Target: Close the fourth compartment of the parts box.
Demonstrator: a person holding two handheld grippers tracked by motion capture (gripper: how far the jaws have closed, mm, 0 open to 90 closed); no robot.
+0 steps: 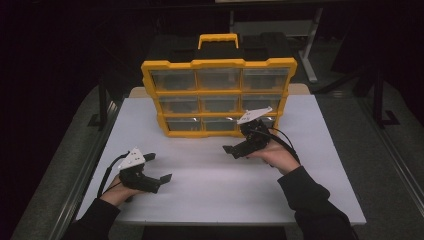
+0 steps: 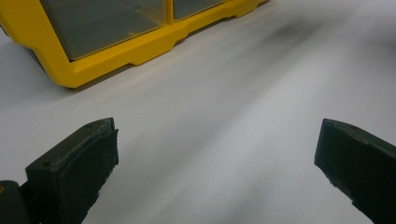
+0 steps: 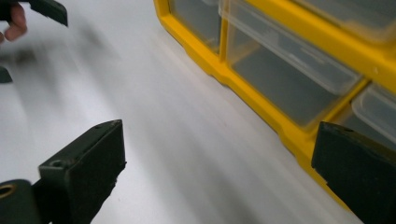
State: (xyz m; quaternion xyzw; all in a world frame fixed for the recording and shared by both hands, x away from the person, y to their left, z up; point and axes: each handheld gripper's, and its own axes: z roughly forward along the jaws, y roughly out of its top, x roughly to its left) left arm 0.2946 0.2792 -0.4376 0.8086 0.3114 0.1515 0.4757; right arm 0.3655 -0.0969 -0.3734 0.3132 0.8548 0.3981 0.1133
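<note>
While the right hand-held gripper (image 1: 244, 141) hangs low over the table (image 1: 210, 185), just in front of the bottom right corner of the yellow organizer (image 1: 218, 95), its two black jaws stand wide apart with nothing between them. In the right gripper view the clear drawers (image 3: 289, 70) of the lower rows run past close on the right, all of them seated in their yellow frame, and the view is streaked with blur. The bottom right drawer (image 1: 260, 121) lies nearest to this gripper in the high view, partly behind its grey plate.

Farther out, at the near left of the table, the left hand-held gripper (image 1: 157, 167) sits low above the white top, well apart from the organizer. Its jaws are also spread and empty, and the left gripper view looks across bare table toward the organizer's bottom left corner (image 2: 70, 77).

The organizer itself stands upright toward the far edge of the table, handle (image 1: 218, 40) on top, three rows of three drawers facing the person.

Judging by how things lie, the step in hand is the approach to a bottom-row drawer, with no contact made yet. The next move likely calls for turning the right gripper toward the drawer front, setting the open jaws around its lip, closing on it, and pulling straight back; the left gripper may have to steady the frame so it does not slide or tip.
</note>
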